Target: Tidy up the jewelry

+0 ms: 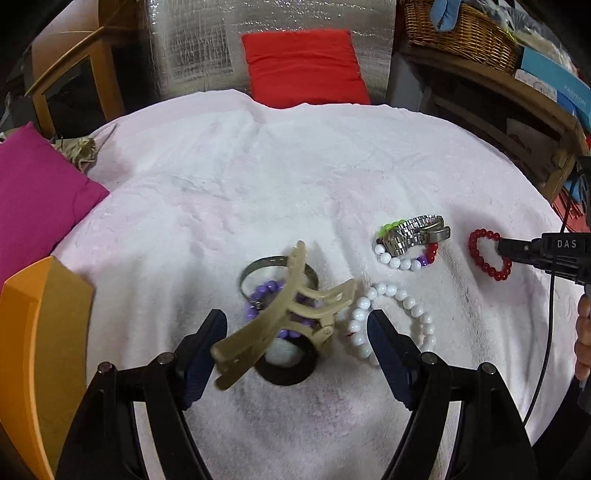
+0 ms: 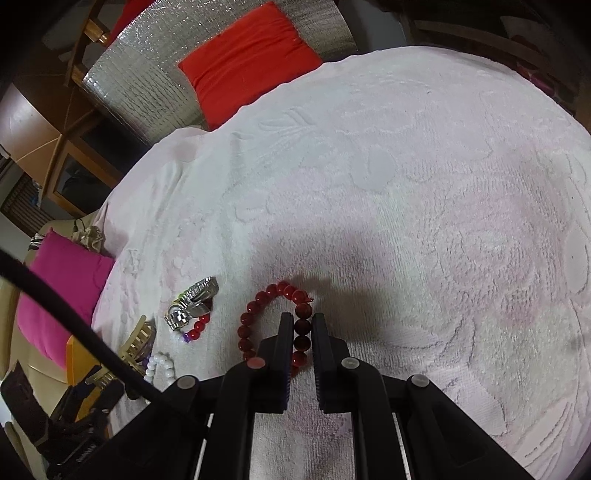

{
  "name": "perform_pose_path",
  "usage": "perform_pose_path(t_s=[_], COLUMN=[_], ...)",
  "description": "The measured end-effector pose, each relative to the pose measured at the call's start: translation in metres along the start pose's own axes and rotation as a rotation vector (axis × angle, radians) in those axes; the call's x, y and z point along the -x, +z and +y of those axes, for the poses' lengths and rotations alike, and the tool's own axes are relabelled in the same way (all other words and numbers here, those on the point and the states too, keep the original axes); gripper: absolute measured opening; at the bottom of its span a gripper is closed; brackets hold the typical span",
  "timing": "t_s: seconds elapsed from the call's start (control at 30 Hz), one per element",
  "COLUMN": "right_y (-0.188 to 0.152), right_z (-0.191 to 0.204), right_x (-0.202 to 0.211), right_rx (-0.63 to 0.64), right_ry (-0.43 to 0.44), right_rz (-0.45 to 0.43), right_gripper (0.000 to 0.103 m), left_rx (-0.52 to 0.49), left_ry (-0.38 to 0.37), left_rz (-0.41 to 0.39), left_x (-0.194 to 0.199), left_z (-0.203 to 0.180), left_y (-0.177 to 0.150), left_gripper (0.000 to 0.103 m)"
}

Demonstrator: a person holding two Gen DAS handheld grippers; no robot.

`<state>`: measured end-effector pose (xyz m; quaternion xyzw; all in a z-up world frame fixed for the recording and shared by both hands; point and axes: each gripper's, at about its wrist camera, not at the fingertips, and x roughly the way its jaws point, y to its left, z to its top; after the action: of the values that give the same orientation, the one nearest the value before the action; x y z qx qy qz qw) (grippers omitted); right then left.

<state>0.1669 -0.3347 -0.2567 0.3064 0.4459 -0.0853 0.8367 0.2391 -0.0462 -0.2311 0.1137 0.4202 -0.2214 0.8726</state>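
My left gripper (image 1: 297, 325) is open above a pile: a beige hair claw clip (image 1: 284, 317), a purple bead bracelet (image 1: 264, 295), a metal bangle (image 1: 258, 267) and a black ring-shaped band (image 1: 288, 369). The clip lies between the fingers, not clamped. A white bead bracelet (image 1: 391, 321) lies beside the right finger. A silver watch (image 1: 417, 230) rests on a mixed-colour bead bracelet (image 1: 406, 258). My right gripper (image 2: 302, 323) is shut on the red bead bracelet (image 2: 255, 314), which lies on the towel; it also shows in the left wrist view (image 1: 487, 254).
A white-pink towel (image 1: 258, 177) covers the surface. An orange box (image 1: 40, 332) stands at the left edge. A magenta cushion (image 1: 33, 199) lies left, a red cushion (image 1: 303, 70) at the back. A wicker basket (image 1: 461, 33) sits on a shelf at right.
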Motion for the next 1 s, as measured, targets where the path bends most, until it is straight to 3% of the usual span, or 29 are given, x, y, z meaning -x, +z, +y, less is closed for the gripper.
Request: perform_pose_path(t_s=[0.17,0.23,0.27,0.4,0.63,0.67,0.7,0.73,1.0], right_y=[0.000,0.000,0.000,-0.001,-0.004,-0.004,-0.004,-0.005,-0.012], right_z=[0.000,0.000,0.000,0.003,0.008,0.009,0.012,0.015,0.040], right_x=[0.000,0.000,-0.001,-0.002,0.000,0.001,0.003,0.005,0.013], right_rx=[0.005,0.005,0.008,0.013,0.029,0.035,0.049,0.065,0.153], right_ry=[0.000,0.001,-0.001,-0.003,0.007,0.014,0.019,0.025,0.077], right_rz=[0.001,0.002,0.002,0.001,-0.015,-0.024,-0.035,-0.047,-0.102], right_gripper=[0.011,0.011,0.011,0.011,0.011,0.011,0.011,0.011,0.011], left_rx=[0.032,0.035,0.036,0.030,0.075,0.084,0.091,0.104,0.127], left_ry=[0.018,0.023,0.023,0.026,0.015,0.014,0.012,0.004,-0.002], left_rz=[-0.002,-0.020,-0.017,-0.021,-0.100,-0.118,-0.129,-0.133,-0.120], left_x=[-0.008,-0.008,-0.008,-0.007,0.016,0.021,0.025,0.028,0.030], left_z=[0.005,0.007,0.008,0.009,0.018,0.021,0.024,0.027,0.042], left_y=[0.003,0.005,0.005,0.005,0.009,0.009,0.010,0.010,0.007], left_gripper=[0.079,0.072,0.061,0.060,0.057,0.049,0.030,0.026,0.026])
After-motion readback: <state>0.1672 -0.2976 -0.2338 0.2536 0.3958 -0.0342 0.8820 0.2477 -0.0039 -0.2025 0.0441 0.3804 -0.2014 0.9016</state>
